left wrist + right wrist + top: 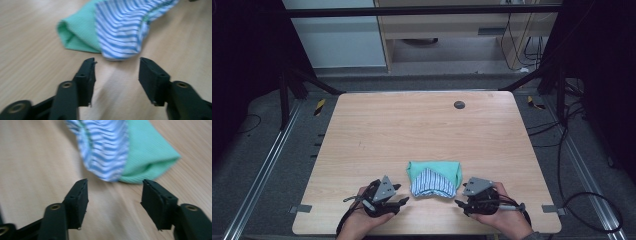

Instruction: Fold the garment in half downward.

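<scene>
A folded garment lies near the table's front edge: a mint-green cloth [434,169] with a blue-and-white striped part [431,183] on top of it. My left gripper [403,194] rests on the table just left of it, open and empty. My right gripper [460,197] sits just right of it, open too. In the left gripper view the striped part [122,27] and green cloth [77,35] lie just beyond the left gripper [117,71]. In the right gripper view the striped part [105,147] and green cloth [147,155] lie just beyond the right gripper [115,192].
The wooden table [412,130] has a small dark round cap [459,104] at its far right. A person's hands [362,222] hold both grippers at the front edge. Cables [582,200] trail on the floor to the right.
</scene>
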### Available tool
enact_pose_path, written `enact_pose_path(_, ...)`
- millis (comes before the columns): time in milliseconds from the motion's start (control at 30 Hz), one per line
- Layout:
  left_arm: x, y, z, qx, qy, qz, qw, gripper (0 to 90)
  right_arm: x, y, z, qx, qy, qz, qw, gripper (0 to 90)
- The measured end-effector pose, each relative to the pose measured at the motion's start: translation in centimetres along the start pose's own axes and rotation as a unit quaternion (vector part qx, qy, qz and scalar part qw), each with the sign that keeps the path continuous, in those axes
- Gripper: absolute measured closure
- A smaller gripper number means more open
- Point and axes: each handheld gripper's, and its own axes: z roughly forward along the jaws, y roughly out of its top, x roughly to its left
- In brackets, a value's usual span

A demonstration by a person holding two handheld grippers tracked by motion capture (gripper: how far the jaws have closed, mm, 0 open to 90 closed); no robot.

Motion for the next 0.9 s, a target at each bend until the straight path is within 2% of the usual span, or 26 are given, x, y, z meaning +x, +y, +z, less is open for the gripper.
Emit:
enact_pose_path(67, 1.0, -0.3, 0.0, -0.001, 0.023, -0.019, 0.9996, 35.0, -0.8, -0.4, 0.1, 0.001, -0.02, 0.026, 0.9995, 27.6)
enact_pose_path(133, 2.0, -0.6, 0.1, 0.006, 0.035, -0.037, 0.9987, 29.6, -1.7, -0.7, 0.4, 0.001, -0.031, 0.055, 0.998, 22.0)
enact_pose_path(233, 3.2, -1.1, 0.0, 0.013, 0.054, -0.059, 0.9967, 26.2, -3.1, -1.0, 0.8, 0.003, -0.049, 0.091, 0.9947, 15.7)
enact_pose_path(367, 4.9, -1.5, 0.0, 0.015, 0.075, -0.088, 0.9932, 18.2, -4.8, -1.4, 1.3, -0.006, -0.065, 0.138, 0.9882, 11.4)
enact_pose_path(433, 5.8, -1.5, 0.1, 0.021, 0.08, -0.098, 0.9917, 14.6, -5.7, -1.5, 1.5, -0.011, -0.068, 0.166, 0.9836, 10.2)
enact_pose_path(533, 7.2, -1.6, 0.2, 0.016, 0.086, -0.116, 0.9894, 11.4, -6.9, -1.9, 2.1, -0.014, -0.093, 0.18, 0.9792, 7.9)
enact_pose_path(667, 9.1, -1.5, 0.5, 0.017, 0.101, -0.126, 0.9867, 9.0, -8.3, -2.1, 2.9, 0.001, -0.096, 0.211, 0.9729, 8.0)
enact_pose_path(767, 10.3, -1.4, 0.9, 0.018, 0.1, -0.13, 0.9863, 6.6, -9.1, -2.0, 3.3, 0.001, -0.098, 0.219, 0.9707, 8.1)
enact_pose_path(900, 11.8, -1.1, 1.4, 0.016, 0.115, -0.141, 0.9832, 6.5, -10.3, -1.5, 3.7, 0.006, -0.105, 0.222, 0.9693, 8.7)
